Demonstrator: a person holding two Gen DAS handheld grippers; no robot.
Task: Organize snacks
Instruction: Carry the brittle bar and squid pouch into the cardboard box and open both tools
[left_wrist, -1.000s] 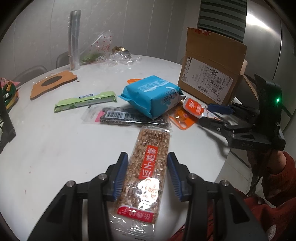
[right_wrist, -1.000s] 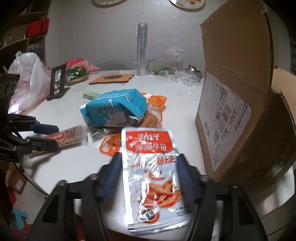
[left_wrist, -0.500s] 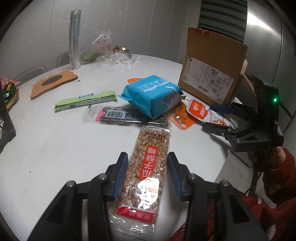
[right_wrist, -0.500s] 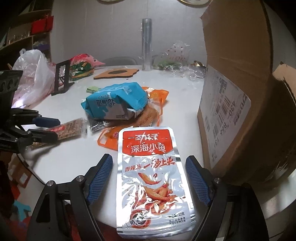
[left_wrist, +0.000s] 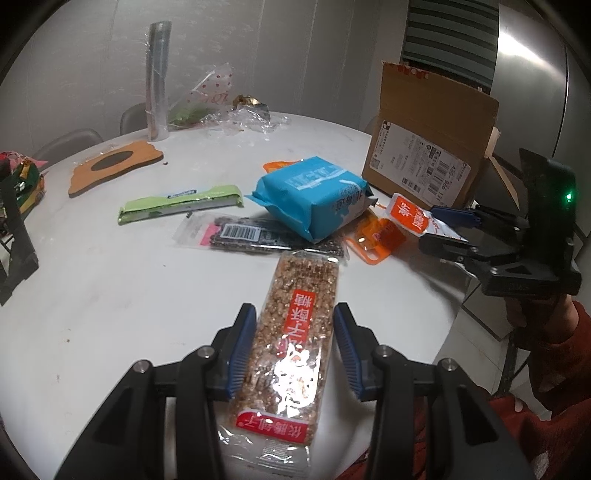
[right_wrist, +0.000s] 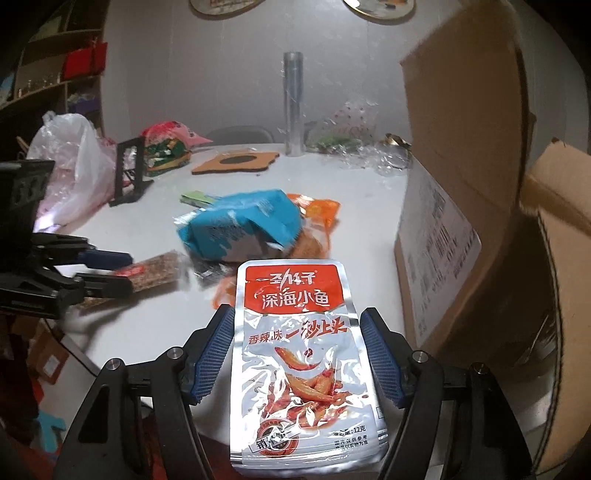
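In the left wrist view, my left claw (left_wrist: 293, 314) sat low in the frame, drawn narrow around a grain bar (left_wrist: 295, 332). The pads were at its long sides and its far end reached up toward frame centre. Above it, loose on the white table (left_wrist: 110, 295), lay a black packet (left_wrist: 240, 236), a green packet (left_wrist: 181, 203), a blue bag (left_wrist: 314, 199) and an orange packet (left_wrist: 376, 236). The cardboard box (left_wrist: 436, 147) stood at upper right. By my reckoning little was sorted, with two snacks in hand and at least four left to gather. This view alone showed the green packet whole and the black packet's barcode. It also caught my right claw (left_wrist: 430, 229) at the right edge from the side, the fish pouch (left_wrist: 410, 218) between its fingers.

In the right wrist view, my right claw (right_wrist: 297, 314) filled the bottom. Its jaws had just been closing, with the fish pouch (right_wrist: 299, 350) flat between them and the pads right at its edges. Whether they already pressed, I could not tell. The box (right_wrist: 461, 184) loomed along the right, much closer here, though neither view showed its inside. Only this view showed my left claw (right_wrist: 127, 271) from outside, at middle left, with the bar sticking out past its fingers.
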